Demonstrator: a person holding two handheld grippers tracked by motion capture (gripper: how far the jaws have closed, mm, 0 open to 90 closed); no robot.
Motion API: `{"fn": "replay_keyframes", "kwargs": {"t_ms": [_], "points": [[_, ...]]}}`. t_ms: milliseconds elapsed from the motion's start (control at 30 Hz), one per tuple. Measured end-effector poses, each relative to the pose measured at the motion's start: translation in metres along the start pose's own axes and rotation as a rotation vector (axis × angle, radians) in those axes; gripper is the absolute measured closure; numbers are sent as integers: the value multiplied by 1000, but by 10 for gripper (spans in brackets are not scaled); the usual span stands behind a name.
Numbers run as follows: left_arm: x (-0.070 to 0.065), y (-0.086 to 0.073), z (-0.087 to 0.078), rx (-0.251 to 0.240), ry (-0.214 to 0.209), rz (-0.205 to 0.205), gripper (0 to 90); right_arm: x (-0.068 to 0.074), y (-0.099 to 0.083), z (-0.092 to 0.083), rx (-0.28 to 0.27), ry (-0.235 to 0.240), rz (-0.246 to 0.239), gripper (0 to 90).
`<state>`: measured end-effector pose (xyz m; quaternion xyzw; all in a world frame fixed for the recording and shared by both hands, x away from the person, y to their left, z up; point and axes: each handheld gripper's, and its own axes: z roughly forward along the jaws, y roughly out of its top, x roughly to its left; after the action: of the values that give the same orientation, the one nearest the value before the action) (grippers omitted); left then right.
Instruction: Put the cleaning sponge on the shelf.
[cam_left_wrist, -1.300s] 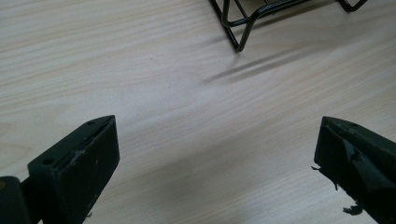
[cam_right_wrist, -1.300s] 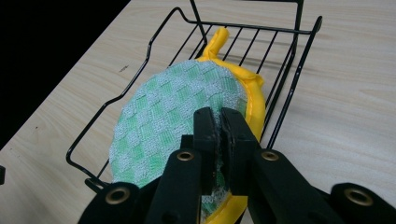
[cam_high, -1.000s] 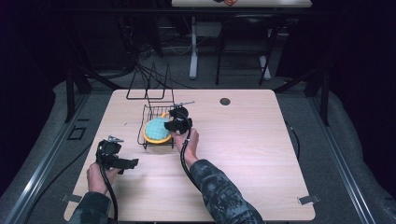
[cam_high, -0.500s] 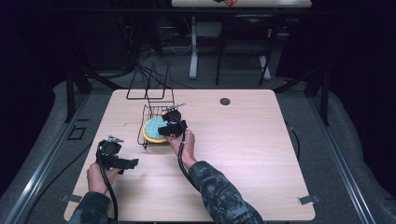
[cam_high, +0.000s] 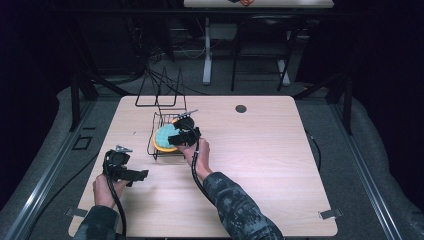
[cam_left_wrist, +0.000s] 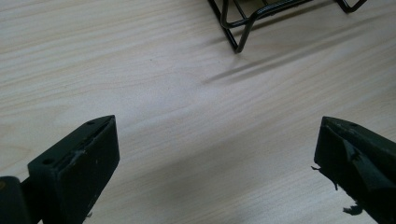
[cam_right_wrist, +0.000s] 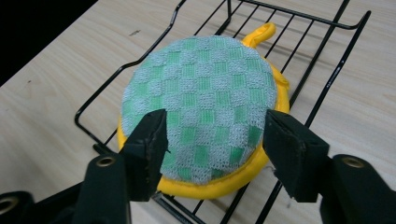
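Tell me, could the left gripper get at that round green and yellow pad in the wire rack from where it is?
Probably yes. The left gripper is open over bare table, nothing between it and the wire rack. But the right gripper, jaws just opening, hangs over the pad, crowding that side.

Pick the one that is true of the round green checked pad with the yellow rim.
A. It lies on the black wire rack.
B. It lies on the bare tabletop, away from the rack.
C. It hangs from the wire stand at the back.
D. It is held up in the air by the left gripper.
A: the pad lies flat on the bars of the wire rack, with the right gripper open around its near edge.
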<state>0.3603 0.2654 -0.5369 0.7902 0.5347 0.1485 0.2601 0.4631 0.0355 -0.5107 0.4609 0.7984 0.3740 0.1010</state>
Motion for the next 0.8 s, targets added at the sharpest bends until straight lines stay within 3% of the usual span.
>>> {"fn": "replay_keyframes", "kwargs": {"t_ms": [267,500,800], "points": [[0,0,0,-1,1,3,1,-5,0,-28,-42,57,-49,231],[-2,0,0,-4,2,3,1,-10,-5,-61,-35,106,-101,149],[-2,1,0,-2,2,6,0,-24,-16,-101,-45,114,-148,87]]}}
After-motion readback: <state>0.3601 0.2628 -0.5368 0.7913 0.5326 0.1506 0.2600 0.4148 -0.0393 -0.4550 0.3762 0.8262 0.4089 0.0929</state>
